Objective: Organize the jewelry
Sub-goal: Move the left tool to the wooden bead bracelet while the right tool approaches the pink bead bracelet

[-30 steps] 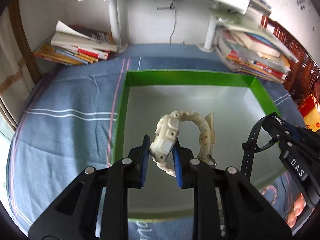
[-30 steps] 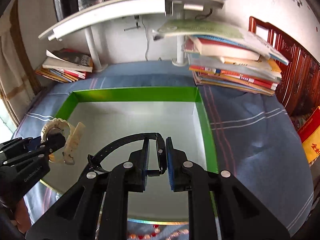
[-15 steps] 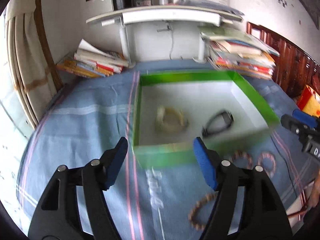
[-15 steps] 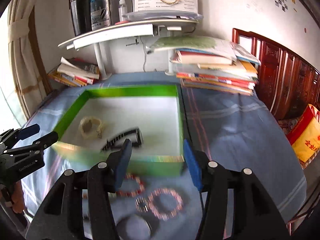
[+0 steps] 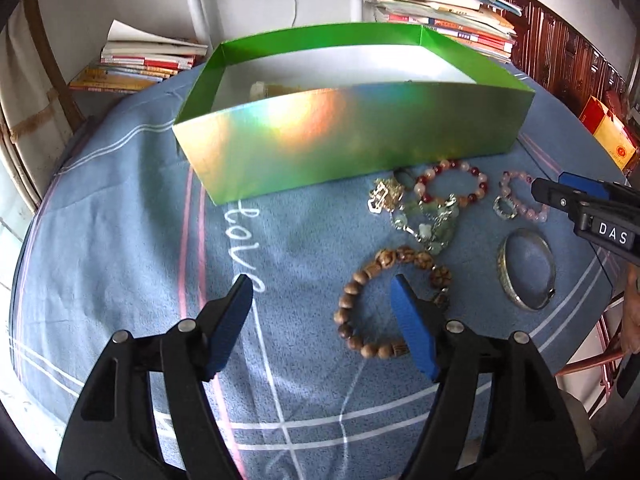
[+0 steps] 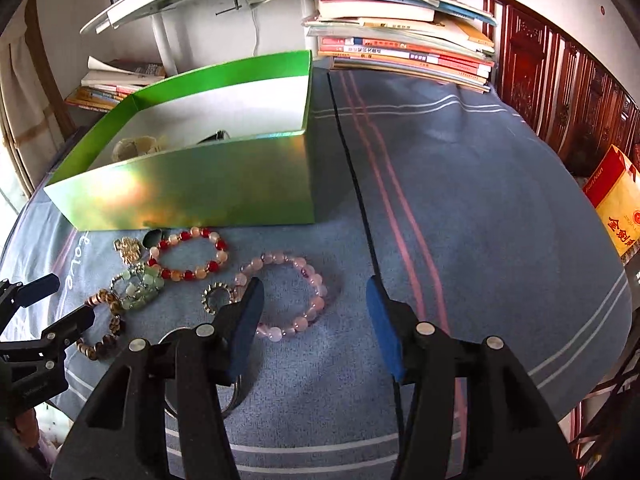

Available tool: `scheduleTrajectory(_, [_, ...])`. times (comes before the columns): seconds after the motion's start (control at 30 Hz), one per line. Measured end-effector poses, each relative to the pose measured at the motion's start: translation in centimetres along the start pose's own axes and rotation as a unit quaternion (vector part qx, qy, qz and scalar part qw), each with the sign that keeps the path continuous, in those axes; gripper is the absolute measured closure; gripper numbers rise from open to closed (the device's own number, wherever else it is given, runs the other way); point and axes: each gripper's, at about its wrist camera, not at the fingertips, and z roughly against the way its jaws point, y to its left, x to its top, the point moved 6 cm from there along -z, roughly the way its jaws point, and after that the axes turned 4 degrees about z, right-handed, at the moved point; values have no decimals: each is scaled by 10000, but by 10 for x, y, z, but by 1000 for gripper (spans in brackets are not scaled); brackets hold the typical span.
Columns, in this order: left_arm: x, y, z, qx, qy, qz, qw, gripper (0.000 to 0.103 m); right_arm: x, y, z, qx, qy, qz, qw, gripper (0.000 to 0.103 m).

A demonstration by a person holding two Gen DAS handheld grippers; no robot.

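A green box (image 5: 352, 136) (image 6: 192, 188) stands on the blue cloth with a cream watch (image 6: 132, 147) and a black watch (image 6: 214, 137) inside. In front of it lie a wooden bead bracelet (image 5: 384, 304), a red and cream bead bracelet (image 5: 452, 184) (image 6: 188, 254), a pink bead bracelet (image 6: 288, 296) (image 5: 524, 196), a silver bangle (image 5: 526, 268), a small ring (image 6: 216, 296) and a green pendant cluster (image 5: 428, 220). My left gripper (image 5: 322, 300) is open and empty, low over the cloth beside the wooden bracelet. My right gripper (image 6: 316, 300) is open and empty, over the pink bracelet.
Stacks of books (image 6: 400, 48) stand behind the box at the right and more books (image 5: 140, 64) at the left. A white shelf stand (image 6: 168, 8) rises behind. A red and yellow bag (image 6: 616, 200) sits past the right edge.
Both grippers let go of the watches in the box, opened, and drew back and down to the loose jewelry in front of the box.
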Motion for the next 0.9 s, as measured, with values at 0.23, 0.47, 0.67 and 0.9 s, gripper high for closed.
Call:
scheduleTrajectory(0.23, [-2, 5, -4, 9, 31, 114, 9999, 31, -2, 4, -6, -28, 41, 40, 10000, 50])
scheduleTrajectory(0.47, [-4, 2, 0, 263, -100, 53, 9996, 30, -1, 5, -8, -214, -3, 132, 9997, 50])
scheduleTrajectory(0.67, [-5, 1, 1, 239, -153, 49, 9996, 30, 1, 5, -10, -279, -10, 97, 9996, 49])
scheduleTrajectory(0.9, [-5, 2, 1, 254, -154, 116, 9995, 27, 1, 6, -10, -284, -22, 93, 9996, 47])
